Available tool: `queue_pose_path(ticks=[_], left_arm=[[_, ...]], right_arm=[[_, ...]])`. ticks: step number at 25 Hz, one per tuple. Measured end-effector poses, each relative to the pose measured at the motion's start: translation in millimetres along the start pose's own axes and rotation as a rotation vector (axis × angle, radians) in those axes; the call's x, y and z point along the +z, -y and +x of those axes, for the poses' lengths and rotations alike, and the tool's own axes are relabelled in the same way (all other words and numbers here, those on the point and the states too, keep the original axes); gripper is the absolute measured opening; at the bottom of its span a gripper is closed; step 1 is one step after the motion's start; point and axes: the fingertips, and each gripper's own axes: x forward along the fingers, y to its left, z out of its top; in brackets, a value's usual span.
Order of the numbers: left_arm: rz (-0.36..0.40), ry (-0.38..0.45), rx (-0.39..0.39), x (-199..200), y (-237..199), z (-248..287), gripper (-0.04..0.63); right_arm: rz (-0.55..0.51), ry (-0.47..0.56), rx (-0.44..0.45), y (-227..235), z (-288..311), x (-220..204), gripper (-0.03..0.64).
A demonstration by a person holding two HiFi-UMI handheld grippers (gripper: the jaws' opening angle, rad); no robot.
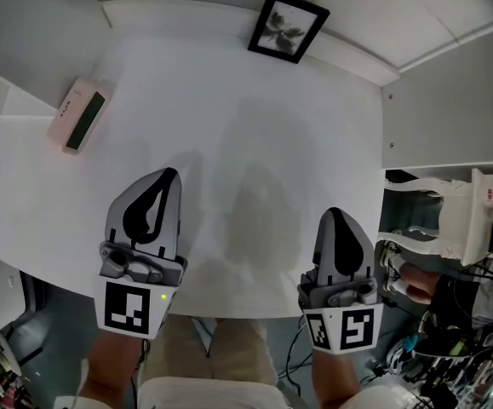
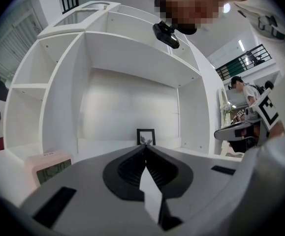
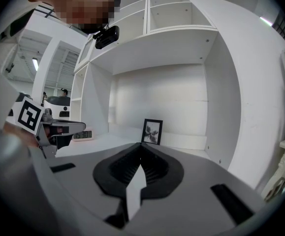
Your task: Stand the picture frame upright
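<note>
A black picture frame (image 1: 287, 26) with a pale flower print stands upright at the back of the white desk (image 1: 229, 143), leaning against the back wall. It shows small in the left gripper view (image 2: 146, 136) and in the right gripper view (image 3: 152, 131). My left gripper (image 1: 169, 175) hovers over the desk's front left, jaws shut with nothing between them. My right gripper (image 1: 335, 214) is at the front right, also shut and empty. Both are far from the frame.
A pink digital clock (image 1: 79, 114) lies at the desk's left side, also seen as a pink clock (image 2: 52, 167) in the left gripper view. White shelf walls (image 1: 446, 100) enclose the desk on the right. Cluttered items and cables (image 1: 450, 296) sit beyond the right edge.
</note>
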Motion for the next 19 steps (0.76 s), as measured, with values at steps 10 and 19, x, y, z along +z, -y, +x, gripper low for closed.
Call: queue_pose_path(ticks=[10,19], left_arm=[[0.001,0.003,-0.001,2.9,5.9,-1.0,0.018],[-0.003,0.003,0.007,10.6,9.5,-13.5,0.018]], right_arm=[[0.002,0.004,0.000,2.1,-5.7,-0.2,0.011],[0.004,0.012,0.003,0.5,-16.0,4.8,0.011]])
